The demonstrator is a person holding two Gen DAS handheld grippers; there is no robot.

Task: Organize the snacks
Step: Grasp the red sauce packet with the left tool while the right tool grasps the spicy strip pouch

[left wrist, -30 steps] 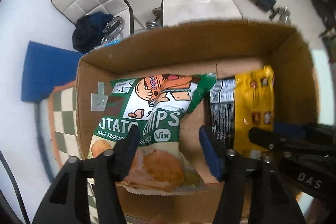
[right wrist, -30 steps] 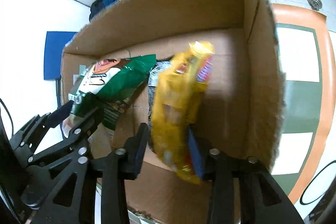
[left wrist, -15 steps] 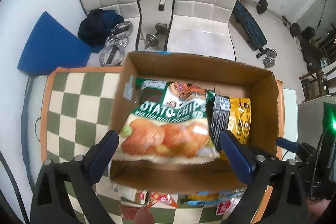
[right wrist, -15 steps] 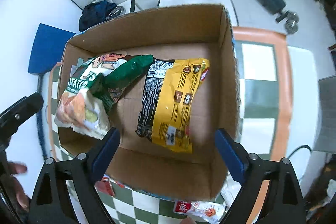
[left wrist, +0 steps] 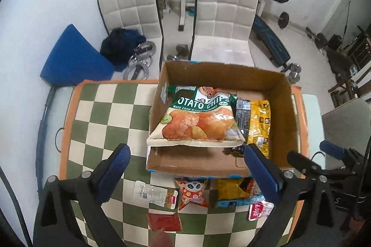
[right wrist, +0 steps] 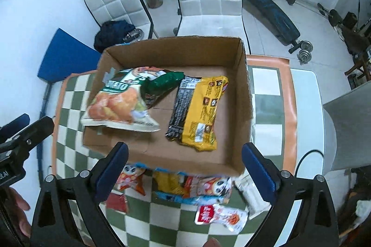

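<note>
Both claws have let go since a second ago: the chips and the yellow packet, pinched then, now lie loose in the box, and each camera has pulled up and back.

From the left wrist view, my left claw hangs wide and empty, pointing steeply down over the near edge of the cardboard box. The potato chips bag lies at about 12 o'clock from it, propped on the box's left wall, its lower seam hanging towards me. The yellow packet sits touching its right edge, at 1 o'clock. More snacks wait on the checkered worktop just this side of the box, a panda pouch among them.

From the right wrist view, my right claw is just finishing its opening, nothing between the pads, also aimed steeply down. The chips bag lies at 11 o'clock, the yellow packet at 12. A red-and-white sachet lies on the worktop at 5 o'clock.

I judge these packs light, soft and slippery, and the air-filled chips crushable. I would take hold at a crimped seam or corner.
</note>
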